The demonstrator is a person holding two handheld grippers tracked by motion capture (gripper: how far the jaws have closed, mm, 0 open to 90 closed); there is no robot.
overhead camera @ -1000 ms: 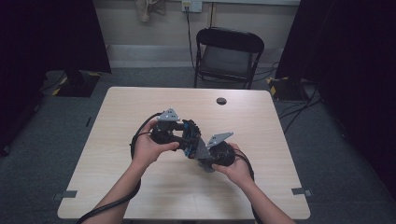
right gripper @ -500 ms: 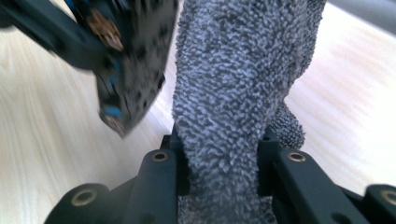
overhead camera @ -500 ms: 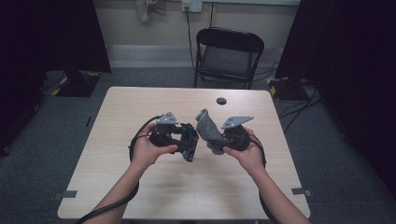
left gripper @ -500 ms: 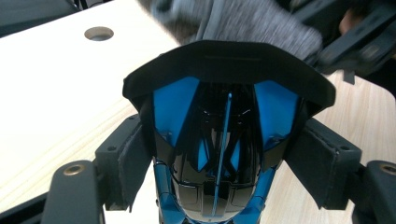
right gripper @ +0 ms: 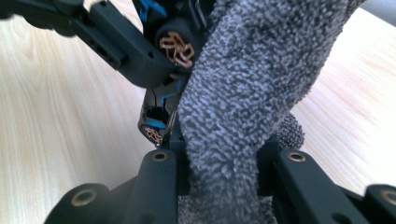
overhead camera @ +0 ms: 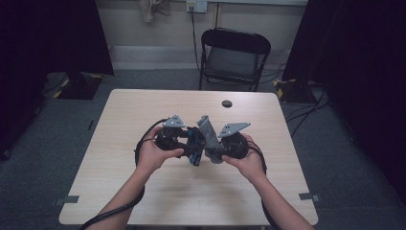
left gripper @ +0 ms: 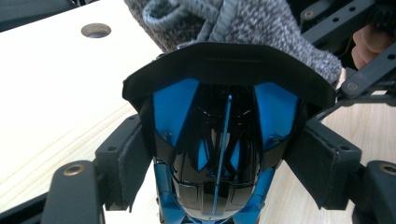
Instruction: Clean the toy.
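Observation:
A glossy blue and black toy car (left gripper: 219, 149) sits between the pads of my left gripper (left gripper: 224, 172), which is shut on its sides. In the high view that left gripper (overhead camera: 190, 143) hangs above the middle of the table. My right gripper (overhead camera: 210, 146) faces it, shut on a grey fluffy cloth (overhead camera: 207, 128) that stands up between the two. The right gripper view has the cloth (right gripper: 243, 107) pinched in the right gripper (right gripper: 219, 172) and lying against the car's underside (right gripper: 159, 112). The cloth (left gripper: 252, 28) covers the car's far end.
The light wooden table (overhead camera: 143, 110) has a round cable hole (overhead camera: 227, 103) near its far edge. A black folding chair (overhead camera: 233, 55) stands behind it. Dark curtains hang at both sides. Cables trail from both grippers along the forearms.
The right hand has risen and swung from below-right of the car to level with it, bringing the cloth upright against the car. The left hand has kept still.

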